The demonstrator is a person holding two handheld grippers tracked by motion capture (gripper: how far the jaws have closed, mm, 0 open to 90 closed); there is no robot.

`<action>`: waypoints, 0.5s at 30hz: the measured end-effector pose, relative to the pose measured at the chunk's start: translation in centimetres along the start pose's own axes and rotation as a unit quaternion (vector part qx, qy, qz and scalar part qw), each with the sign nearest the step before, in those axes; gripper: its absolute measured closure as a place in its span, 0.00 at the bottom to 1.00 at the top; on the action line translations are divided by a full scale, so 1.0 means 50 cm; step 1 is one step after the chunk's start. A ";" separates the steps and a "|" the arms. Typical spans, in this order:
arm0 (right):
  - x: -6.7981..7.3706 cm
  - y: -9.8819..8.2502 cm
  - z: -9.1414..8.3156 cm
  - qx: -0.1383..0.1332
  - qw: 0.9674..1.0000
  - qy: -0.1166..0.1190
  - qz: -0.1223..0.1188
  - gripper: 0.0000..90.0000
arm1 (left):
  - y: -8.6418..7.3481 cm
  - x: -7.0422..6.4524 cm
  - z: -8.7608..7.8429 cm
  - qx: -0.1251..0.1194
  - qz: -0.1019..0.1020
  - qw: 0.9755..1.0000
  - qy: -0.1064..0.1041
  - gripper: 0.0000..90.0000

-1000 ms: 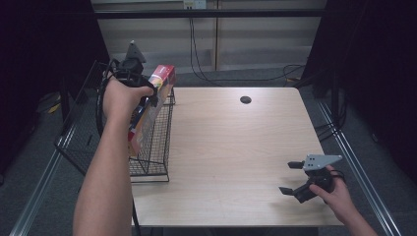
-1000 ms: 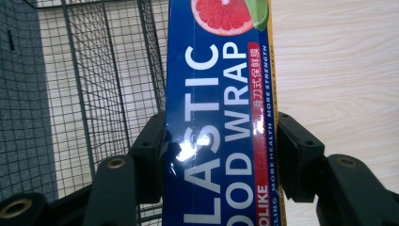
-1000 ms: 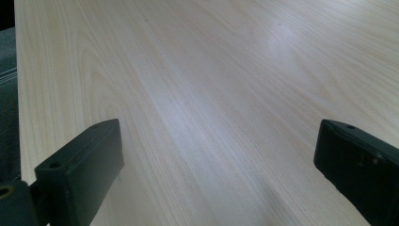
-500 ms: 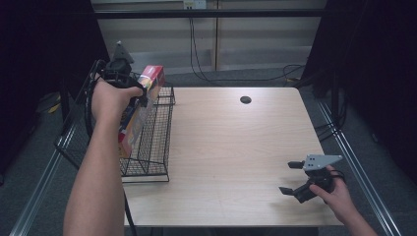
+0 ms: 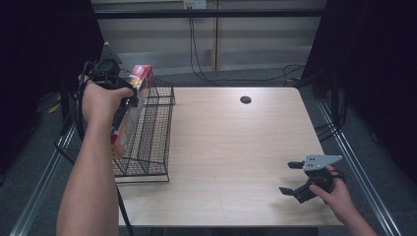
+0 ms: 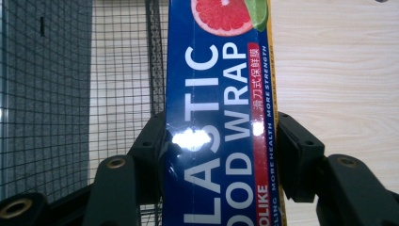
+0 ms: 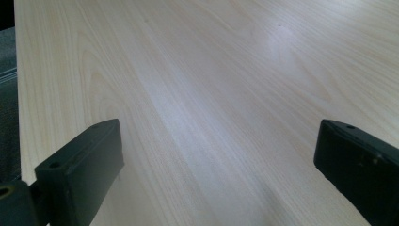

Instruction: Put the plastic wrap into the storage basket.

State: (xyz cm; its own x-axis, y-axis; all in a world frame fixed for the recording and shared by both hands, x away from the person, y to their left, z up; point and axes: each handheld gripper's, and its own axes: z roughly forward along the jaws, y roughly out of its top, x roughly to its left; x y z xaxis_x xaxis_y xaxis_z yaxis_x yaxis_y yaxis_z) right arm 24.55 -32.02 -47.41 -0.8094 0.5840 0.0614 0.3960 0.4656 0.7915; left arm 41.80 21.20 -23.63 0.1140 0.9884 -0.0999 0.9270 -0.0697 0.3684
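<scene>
My right gripper (image 5: 294, 178) nearest, jaws wide apart and empty, low over the bare table (image 5: 231, 147), my left gripper (image 5: 129, 101) farther off, clamped on the wrap box (image 6: 219, 117), box held tilted above the wire basket (image 5: 152, 142) at the table's left edge

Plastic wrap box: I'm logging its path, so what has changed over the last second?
The left tongs, clamped on the plastic wrap box throughout, carried it leftward in the high view, out over the wire basket's left side. The right tongs stayed open and still near the table's front right corner; the basket did not move.
</scene>
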 end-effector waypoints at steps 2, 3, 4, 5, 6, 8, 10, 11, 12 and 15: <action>0.000 0.000 0.000 0.000 1.000 0.000 0.000 0.02 | -0.001 0.007 -0.002 -0.002 -0.002 1.000 0.003 0.50; 0.000 0.000 0.001 0.000 1.000 0.002 0.001 0.02 | -0.002 0.012 -0.003 -0.004 -0.006 1.000 0.006 0.50; 0.000 0.000 0.001 0.000 1.000 0.002 0.001 0.02 | -0.002 0.012 -0.003 -0.004 -0.006 1.000 0.006 0.50; -0.001 0.000 0.001 0.000 1.000 0.003 0.001 0.02 | -0.003 0.016 -0.004 -0.005 -0.009 1.000 0.009 0.50; -0.001 0.000 0.001 0.000 1.000 0.002 0.001 0.02 | -0.004 0.019 -0.005 -0.005 -0.013 1.000 0.008 0.50; -0.001 0.000 0.001 -0.001 1.000 0.003 0.002 0.02 | -0.006 0.026 -0.005 -0.006 -0.015 1.000 0.009 0.50; -0.001 0.000 0.000 -0.001 1.000 0.001 0.002 0.02 | -0.007 0.032 -0.005 -0.007 -0.019 1.000 0.006 0.50; -0.001 -0.001 0.000 0.000 1.000 0.001 0.003 0.02 | -0.008 0.038 -0.006 -0.007 -0.026 1.000 0.005 0.50; -0.001 -0.001 0.000 0.000 1.000 0.000 0.003 0.02 | -0.008 0.038 -0.006 -0.007 -0.026 1.000 0.005 0.49; -0.001 -0.001 0.000 0.000 1.000 0.001 0.004 0.02 | -0.010 0.047 -0.006 -0.007 -0.027 1.000 0.012 0.49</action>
State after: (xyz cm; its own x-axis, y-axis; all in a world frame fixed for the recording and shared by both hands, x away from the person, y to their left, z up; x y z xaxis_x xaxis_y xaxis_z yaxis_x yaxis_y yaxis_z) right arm 24.56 -32.08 -47.45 -0.8070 0.5865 0.0692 0.4023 0.4601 0.7915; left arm 41.49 23.60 -23.76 0.0540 0.9938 -0.0973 0.9268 -0.0136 0.3753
